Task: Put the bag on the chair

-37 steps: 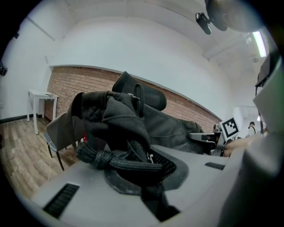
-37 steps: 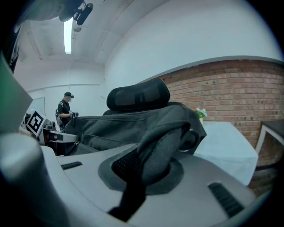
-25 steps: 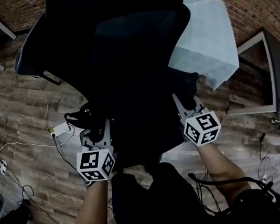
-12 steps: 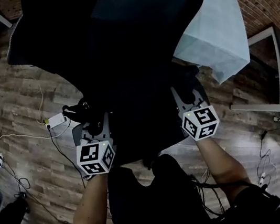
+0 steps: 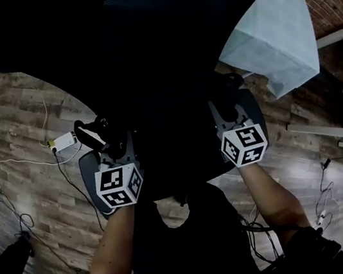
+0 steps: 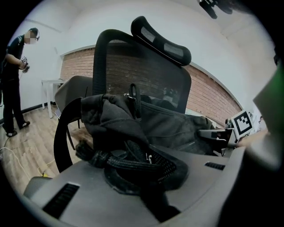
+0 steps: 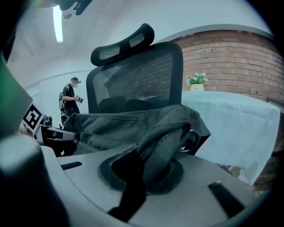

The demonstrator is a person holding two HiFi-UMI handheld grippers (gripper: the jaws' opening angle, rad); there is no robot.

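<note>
The left gripper (image 6: 144, 175) clenches its fingers (image 6: 75, 195) on the woven strap of the black fabric bag (image 6: 173, 126). The right gripper (image 7: 144, 175) pinches the bag's opposite end. The bag spans between both sets of fingertips, just before the black mesh-backed office chair (image 6: 146, 71).

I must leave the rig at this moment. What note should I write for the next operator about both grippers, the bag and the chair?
Grippers: left gripper shut on the bag, on its woven strap; right gripper shut on a fold at the bag's other end.
Things: bag held between both grippers, close in front of the chair; whether it rests on the chair cannot be seen.
Done: bag gripped and at the chair.
Left: lower it onto the chair, open both jaws, pull back.
</note>
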